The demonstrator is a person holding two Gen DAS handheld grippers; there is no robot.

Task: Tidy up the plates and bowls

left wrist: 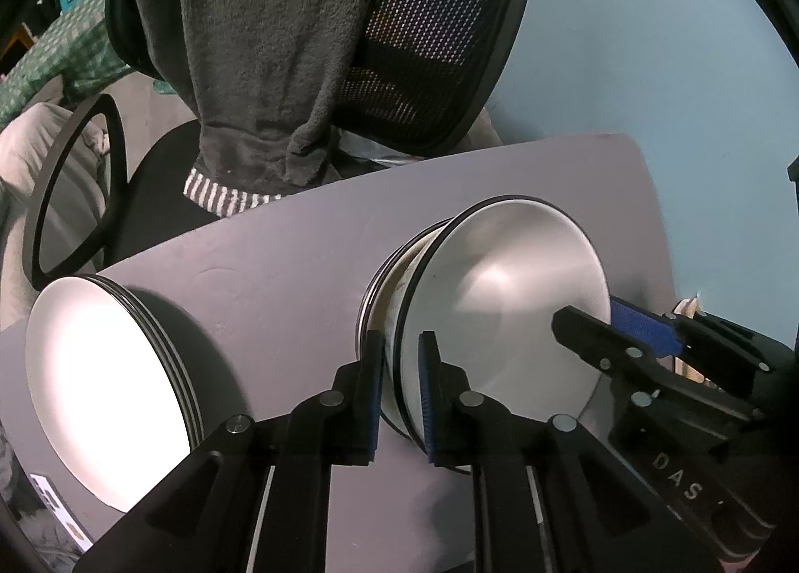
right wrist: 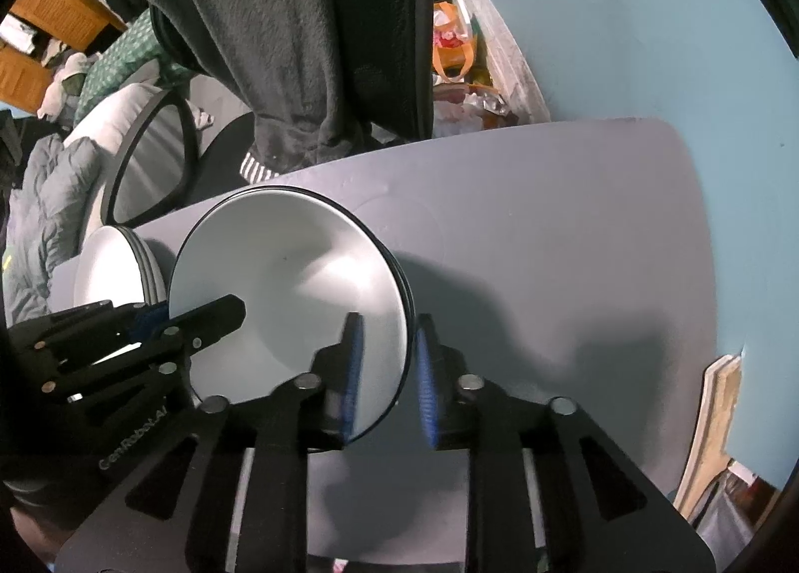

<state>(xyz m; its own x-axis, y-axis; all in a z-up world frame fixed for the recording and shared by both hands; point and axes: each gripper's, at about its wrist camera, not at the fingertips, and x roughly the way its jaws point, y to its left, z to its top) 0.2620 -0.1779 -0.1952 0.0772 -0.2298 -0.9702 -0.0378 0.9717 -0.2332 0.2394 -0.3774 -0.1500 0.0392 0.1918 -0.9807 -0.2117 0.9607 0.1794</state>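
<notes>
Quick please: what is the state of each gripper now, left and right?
Left gripper: slightly open, astride the top bowl's rim, not pressing it.
Right gripper: slightly open, astride the same bowl's opposite rim, grip released.

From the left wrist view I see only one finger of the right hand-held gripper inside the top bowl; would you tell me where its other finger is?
Observer: The right hand-held gripper straddles the top bowl at its rim. The other finger is outside the wall, with a small gap between its pad and the rim.
Operator: Thank you. Is anything hidden behind the chair, by the wall?
Observer: Yes, an orange bag sits there, beyond the table's far edge.
</notes>
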